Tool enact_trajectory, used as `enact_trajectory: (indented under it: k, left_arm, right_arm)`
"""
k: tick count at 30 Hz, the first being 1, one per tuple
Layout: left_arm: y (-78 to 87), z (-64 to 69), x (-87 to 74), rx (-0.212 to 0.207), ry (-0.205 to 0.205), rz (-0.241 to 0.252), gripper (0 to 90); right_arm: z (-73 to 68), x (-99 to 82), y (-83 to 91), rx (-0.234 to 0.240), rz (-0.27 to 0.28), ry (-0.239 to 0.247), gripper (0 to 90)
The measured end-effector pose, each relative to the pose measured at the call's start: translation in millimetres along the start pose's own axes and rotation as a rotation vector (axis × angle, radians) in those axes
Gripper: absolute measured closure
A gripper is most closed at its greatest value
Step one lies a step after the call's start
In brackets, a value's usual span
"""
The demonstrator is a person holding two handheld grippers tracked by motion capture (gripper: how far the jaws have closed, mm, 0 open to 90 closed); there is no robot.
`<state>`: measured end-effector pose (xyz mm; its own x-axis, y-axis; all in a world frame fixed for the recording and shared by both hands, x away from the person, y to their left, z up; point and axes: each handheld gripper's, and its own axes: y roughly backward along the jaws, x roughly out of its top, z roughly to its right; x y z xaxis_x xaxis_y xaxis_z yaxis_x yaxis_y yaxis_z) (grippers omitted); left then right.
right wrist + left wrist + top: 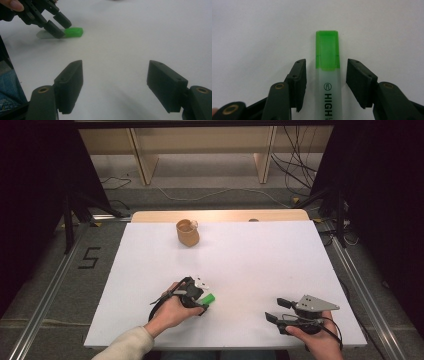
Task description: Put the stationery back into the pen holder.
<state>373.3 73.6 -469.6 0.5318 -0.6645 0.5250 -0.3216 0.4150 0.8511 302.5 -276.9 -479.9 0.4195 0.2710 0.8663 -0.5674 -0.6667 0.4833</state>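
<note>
A highlighter with a green cap and a pale barrel lies flat on the white tabletop in front of the person's left hand. My left gripper straddles it: in the left gripper view the highlighter runs between the two jaws, with a gap of bare table on each side, so the left gripper is open. The right gripper view shows the left gripper and the highlighter farther off. My right gripper rests near the front right edge, and the right gripper stands open with nothing between its jaws.
A tan cup stands near the far edge of the white tabletop, left of centre. A wooden strip runs behind the board. Cables lie on the floor beyond the table.
</note>
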Motion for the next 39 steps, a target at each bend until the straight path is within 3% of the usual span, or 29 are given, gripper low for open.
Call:
enact_trajectory:
  k: [14,26,39]
  left_arm:
    - [-11.6,-0.9,19.2,-0.003,0.003,-0.004,53.6]
    - [-15.1,-0.1,21.1,0.002,0.022,-0.023,65.7]
    - [-14.7,1.0,20.7,0.008,0.029,-0.017,66.8]
  right_arm:
    - [-0.2,-0.1,-0.3,0.0,-0.002,-0.002,29.8]
    - [-0.5,-0.1,-0.5,0.0,-0.002,-0.003,29.8]
    - [-0.5,-0.2,-0.3,0.002,-0.001,-0.003,29.8]
